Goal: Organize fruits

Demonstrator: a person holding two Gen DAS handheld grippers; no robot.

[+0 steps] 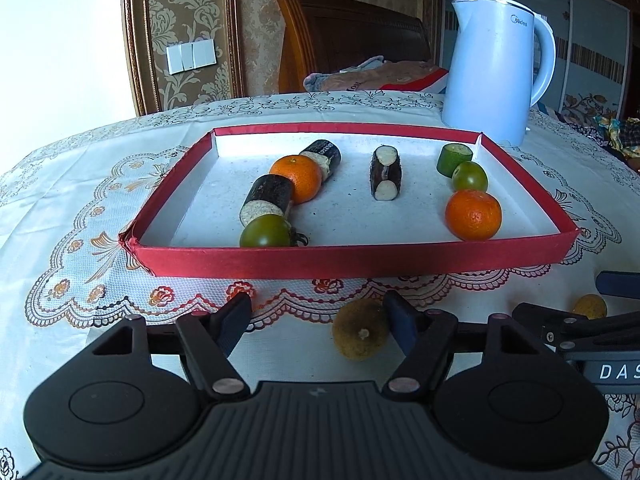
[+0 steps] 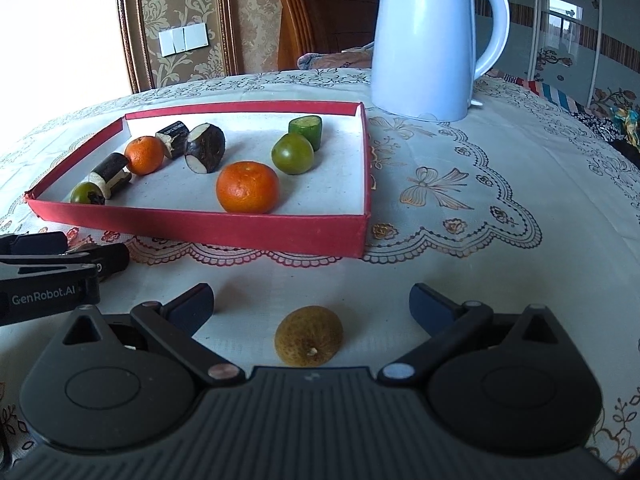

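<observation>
Flanking a brown fruit (image 2: pixel 309 336) with wide jaws, right gripper (image 2: pixel 311 306); red tray (image 2: pixel 200 228) at twelve o'clock.

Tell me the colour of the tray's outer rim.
Red tray rim, white inside; clearest in the right wrist view.

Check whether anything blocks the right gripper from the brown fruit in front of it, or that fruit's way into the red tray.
Nothing visible blocks the right gripper: the brown fruit lies between its open fingers. Only the red tray's near wall stands before the tray floor; the orange sits just behind it.
</observation>
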